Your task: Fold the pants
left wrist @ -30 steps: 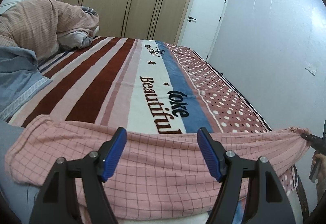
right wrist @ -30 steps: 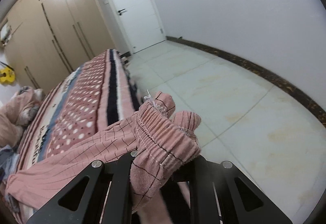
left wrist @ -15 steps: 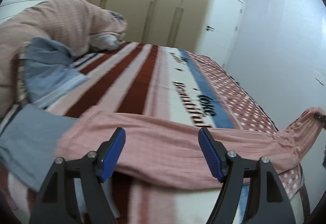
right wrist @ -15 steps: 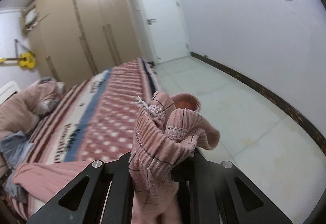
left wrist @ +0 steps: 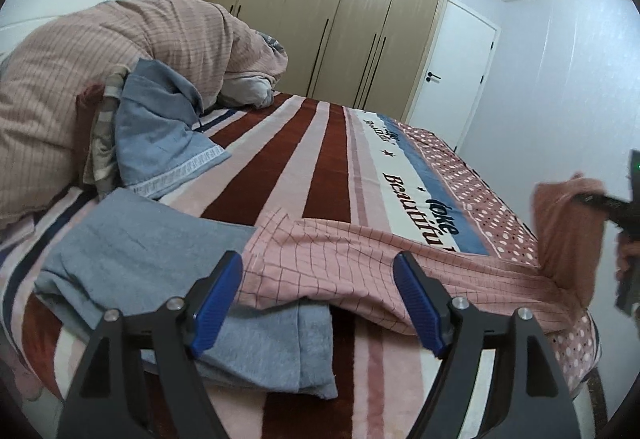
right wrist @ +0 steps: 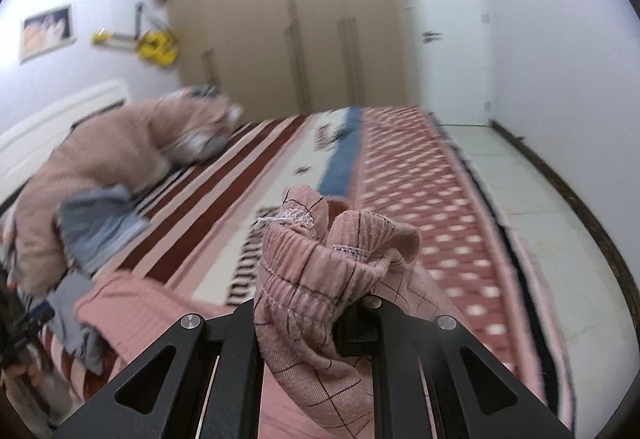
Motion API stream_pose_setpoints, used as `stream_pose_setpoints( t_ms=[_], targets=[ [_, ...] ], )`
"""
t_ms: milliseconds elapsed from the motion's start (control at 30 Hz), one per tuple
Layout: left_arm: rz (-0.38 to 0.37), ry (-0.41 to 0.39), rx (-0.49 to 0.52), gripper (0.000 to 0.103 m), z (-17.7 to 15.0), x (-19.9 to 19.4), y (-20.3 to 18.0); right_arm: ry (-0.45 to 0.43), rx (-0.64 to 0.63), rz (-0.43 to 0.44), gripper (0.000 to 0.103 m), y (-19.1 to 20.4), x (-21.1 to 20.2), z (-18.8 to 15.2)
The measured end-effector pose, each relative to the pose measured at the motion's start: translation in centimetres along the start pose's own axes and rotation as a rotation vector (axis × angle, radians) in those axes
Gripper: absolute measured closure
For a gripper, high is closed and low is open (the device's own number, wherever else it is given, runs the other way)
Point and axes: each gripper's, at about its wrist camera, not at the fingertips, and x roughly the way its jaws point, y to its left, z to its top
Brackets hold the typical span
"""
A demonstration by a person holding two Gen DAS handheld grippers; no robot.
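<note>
**Waistband end coming across, leg end free on the bed**

Changes over the last second:

- Our right hand-held gripper [right wrist: 316,315] has swung from out over the floor to above the bed [left wrist: 332,167]. Jaws pressed together, pinching the gathered waistband of the pants [left wrist: 360,259]. A second ago its camera saw mostly tile; now it faces the wardrobe [left wrist: 332,19] and the headboard side. That frame is motion-blurred, so we read the swing as under way.
- In the left view the waistband bunch has lifted clear of the bed's right edge and hangs from the right gripper, no longer pulled out flat.
- Our left hand-held gripper [left wrist: 320,299] has shifted along the near edge of the bed. Its jaws are opening, nothing between the blue pads [left wrist: 416,303]; the leg end lies just ahead of them, untouched.
- That leg end now overlaps a grey cloth [left wrist: 152,247], which was barely in view a second ago.

Where the pants sit: strung along the near edge of the bed, leg end flat at left, waistband end raised at right.

Our read: this is the fold in half, waistband carried over toward the legs. Risk: the leg end is unpinned, so it may drag or bunch on the grey cloth as the right side pulls. The left should hold it down or grab it.
</note>
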Motion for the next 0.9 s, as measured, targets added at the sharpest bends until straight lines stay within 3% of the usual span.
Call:
stream_pose_setpoints(
  t_ms=[267,400,633,733,800,900],
  targets=[
    [-0.027,0.020,0.002,0.029,-0.7,0.6,0.4,0.194,-0.088,0.044,0.098,5.1,8.3,-6.4],
    [-0.037,0.029,0.006,0.029,-0.8,0.9,0.3,0.217,-0.125,0.054,0.096,6.0,8.9,-8.2],
    [-0.067,0.047,0.025,0.029,-1.0,1.4,-1.1,0.357,-0.151,0.134,0.088,6.9,9.8,-10.9],
    [-0.092,0.071,0.051,0.029,-1.0,1.9,-2.5,0.407,-0.135,0.193,0.077,6.5,9.9,-11.7],
    [-0.113,0.083,0.070,0.029,-1.1,2.3,-3.7,0.424,-0.111,0.285,0.048,6.3,9.5,-12.2],
    [-0.169,0.113,0.092,0.029,-1.3,3.3,-6.1,0.410,-0.106,0.344,0.046,6.5,8.1,-12.3]
  ],
)
